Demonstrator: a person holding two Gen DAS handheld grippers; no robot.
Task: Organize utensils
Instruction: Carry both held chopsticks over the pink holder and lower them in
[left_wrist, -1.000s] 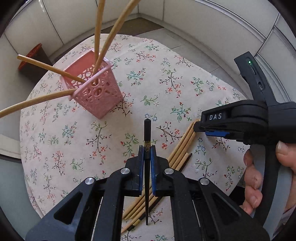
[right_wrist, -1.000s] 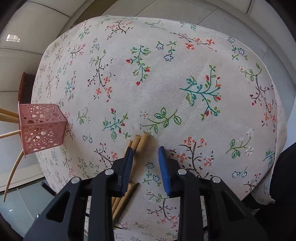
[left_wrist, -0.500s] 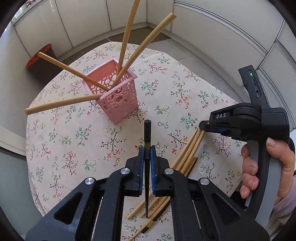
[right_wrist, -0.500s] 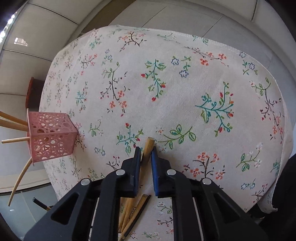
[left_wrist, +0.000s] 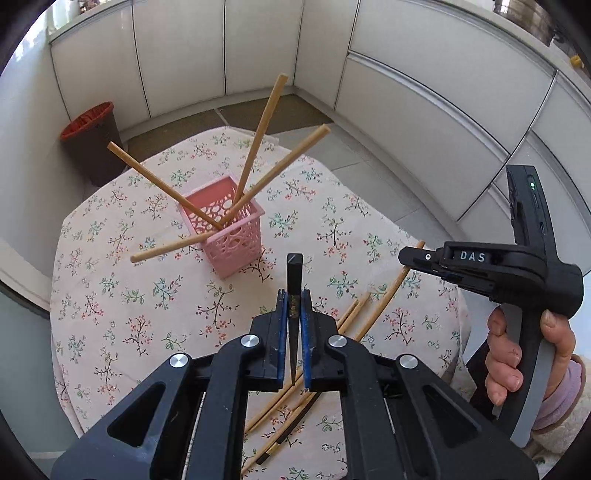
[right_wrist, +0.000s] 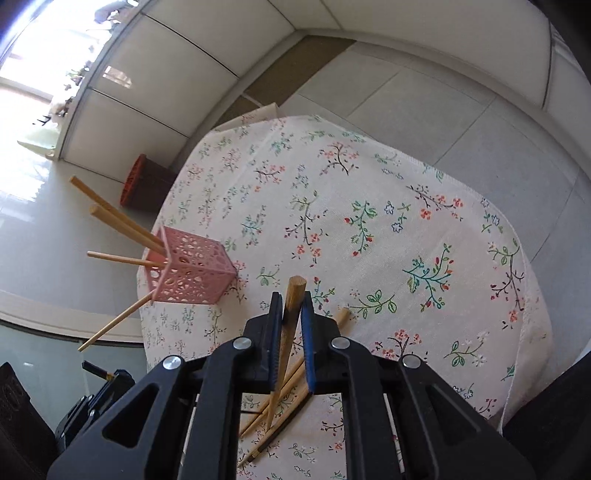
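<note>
White cabinet panels (left_wrist: 424, 122) curved around the grey tiled floor (right_wrist: 461, 122), and a round bench covered with a cream floral tablecloth (left_wrist: 122, 302) stood in the middle. A dark brown bin with an orange-red rim (left_wrist: 90, 142) stood on the floor beyond the bench.

On the cloth stood a pink perforated square plastic holder (left_wrist: 231, 236), upright, with four pale bamboo chopsticks (left_wrist: 262, 129) leaning out of it in different directions.

The left tool (left_wrist: 294, 295) was closed tight on a black pointed chopstick with a gold band (left_wrist: 294, 273), held above the cloth and near the holder, its blunt end pointing forward. The right tool (right_wrist: 291, 306) was closed on a light wooden chopstick with a round end (right_wrist: 294, 295), lifted off the cloth. In the left wrist view the right tool (left_wrist: 410, 255) appeared at the right side, with the person's right hand (left_wrist: 517, 354) around its handle.

Under both tools a loose pile of wooden chopsticks (left_wrist: 354, 314) lay on the near part of the cloth, and one dark chopstick (right_wrist: 284, 424) lay among them.
</note>
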